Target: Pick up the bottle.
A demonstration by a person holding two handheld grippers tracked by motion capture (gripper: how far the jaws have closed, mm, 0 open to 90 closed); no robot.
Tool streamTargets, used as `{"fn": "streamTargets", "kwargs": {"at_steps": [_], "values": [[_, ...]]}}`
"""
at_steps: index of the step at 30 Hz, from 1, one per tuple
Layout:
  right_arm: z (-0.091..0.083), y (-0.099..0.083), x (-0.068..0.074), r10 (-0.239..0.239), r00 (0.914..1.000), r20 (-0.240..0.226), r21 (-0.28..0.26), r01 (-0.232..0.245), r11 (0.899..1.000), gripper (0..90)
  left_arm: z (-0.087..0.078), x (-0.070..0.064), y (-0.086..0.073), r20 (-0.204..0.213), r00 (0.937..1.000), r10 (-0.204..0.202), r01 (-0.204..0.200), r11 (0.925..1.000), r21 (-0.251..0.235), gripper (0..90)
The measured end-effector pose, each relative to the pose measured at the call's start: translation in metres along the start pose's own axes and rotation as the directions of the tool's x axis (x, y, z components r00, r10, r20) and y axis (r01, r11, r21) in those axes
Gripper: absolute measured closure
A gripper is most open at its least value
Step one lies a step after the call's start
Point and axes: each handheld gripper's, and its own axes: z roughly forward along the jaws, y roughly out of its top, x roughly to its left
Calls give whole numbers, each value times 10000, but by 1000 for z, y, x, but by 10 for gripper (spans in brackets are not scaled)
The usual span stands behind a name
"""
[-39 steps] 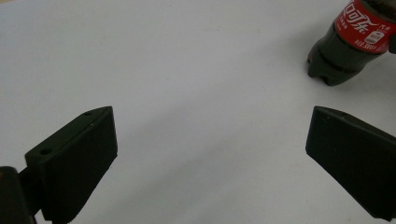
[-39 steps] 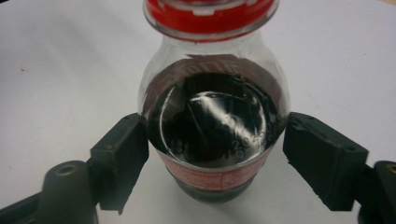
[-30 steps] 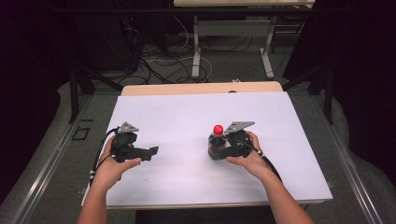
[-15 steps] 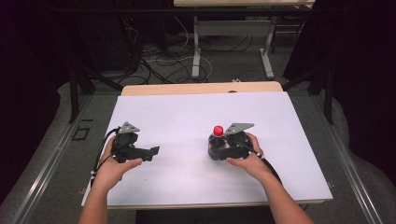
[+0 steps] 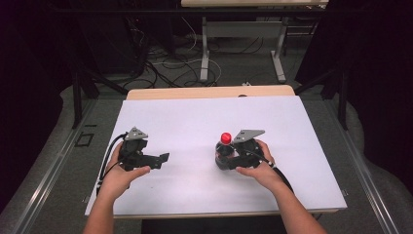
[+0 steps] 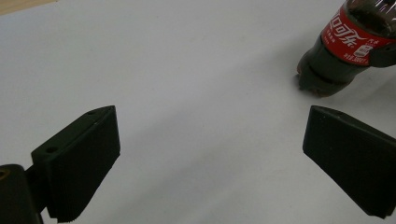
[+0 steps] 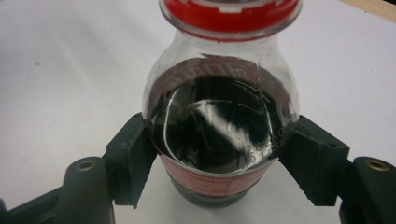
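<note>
Still upright — bottle [image 7: 219, 135] in right tool [image 7: 219, 163]

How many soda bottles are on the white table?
1. The cola bottle stands right of the table's middle, clamped in the right hand-held gripper. None seems hidden.

We see the cola bottle [image 7: 219, 135] as clear, glossy plastic, its wall throwing bright reflections over the dark liquid, with a smooth red plastic cap [image 7: 229, 11] at twelve o'clock and a shiny red printed label [image 6: 357, 37] wrapped round it. The right tongs [image 7: 219, 163] look like matt black plastic, and their pads [image 7: 133, 158] show a fine ribbed face against the bottle. The left tongs [image 6: 210, 158] have the same dull black finish. We see the bench [image 5: 195, 122] covered by a smooth, matt white sheet, with pale wood along its twelve o'clock edge [image 5: 209, 92].
</note>
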Motion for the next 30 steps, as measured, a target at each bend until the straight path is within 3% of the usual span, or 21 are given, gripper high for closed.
{"fn": "streamTargets", "kwargs": {"at_steps": [7,15,19,21,25,30], "values": [[-6,6,12,-394,9983,-436,-343,380,9987,305,0,-6,2,233,9995,212,-206,9995,-243,93],[-8,11,29,-935,9921,-832,-445,901,9949,305,-1,-16,6,870,9954,393,-351,9982,-495,93],[-6,11,39,-1082,9874,-1156,-396,1043,9938,307,-6,-27,12,1370,9871,834,-715,9934,-898,124],[-5,12,42,-1468,9803,-1323,-342,1435,9891,309,-7,-32,15,1519,9828,1055,-886,9895,-1141,161],[-3,12,48,-1486,9765,-1559,-311,1455,9889,314,-11,-41,20,1870,9730,1350,-1110,9848,-1332,166],[0,12,53,-1457,9764,-1595,-324,1423,9893,315,-11,-49,24,2177,9659,1398,-1118,9844,-1360,171]]}}
